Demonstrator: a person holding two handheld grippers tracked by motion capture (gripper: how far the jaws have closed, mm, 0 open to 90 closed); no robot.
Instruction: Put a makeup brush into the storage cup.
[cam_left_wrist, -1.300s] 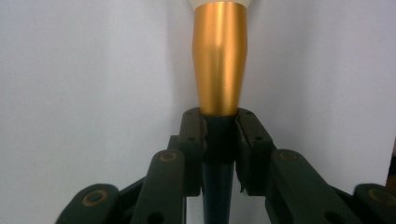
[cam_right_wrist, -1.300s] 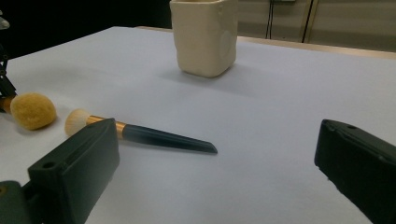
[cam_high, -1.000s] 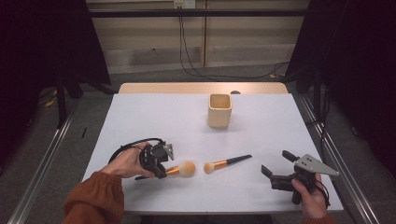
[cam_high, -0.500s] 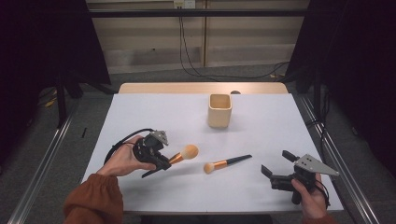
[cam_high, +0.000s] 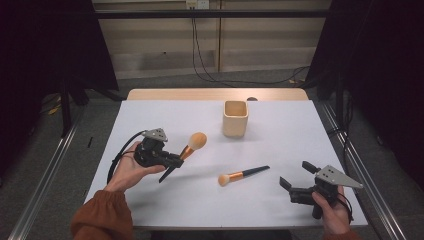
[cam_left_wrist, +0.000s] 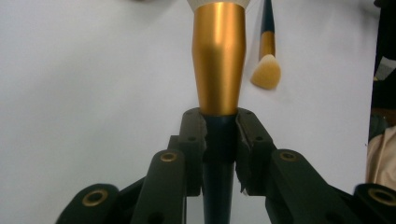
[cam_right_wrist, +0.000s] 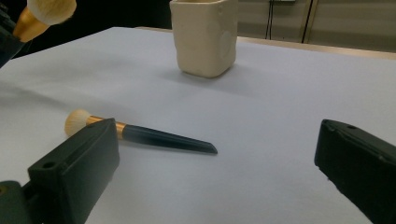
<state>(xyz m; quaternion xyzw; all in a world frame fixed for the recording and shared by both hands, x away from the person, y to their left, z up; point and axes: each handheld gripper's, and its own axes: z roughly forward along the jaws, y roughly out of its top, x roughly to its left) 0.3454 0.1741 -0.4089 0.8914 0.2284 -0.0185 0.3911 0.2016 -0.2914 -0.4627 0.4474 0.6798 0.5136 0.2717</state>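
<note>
Brush one (cam_high: 192, 145), the big one with the gold ferrule, is sitting clamped by its dark handle between the jaws of our left gripper (cam_high: 176, 159), bristles pointing up and away, lifted off the white table (cam_high: 280, 125). We are holding our right gripper (cam_high: 295, 180) wide open and empty. A smaller brush (cam_high: 243, 175) is lying flat between the two grippers, and a cream cup (cam_high: 235, 118) is standing beyond it.

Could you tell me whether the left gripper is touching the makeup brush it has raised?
Touching: in the left gripper view, the left gripper's jaws press both sides of the makeup brush's dark handle.
</note>
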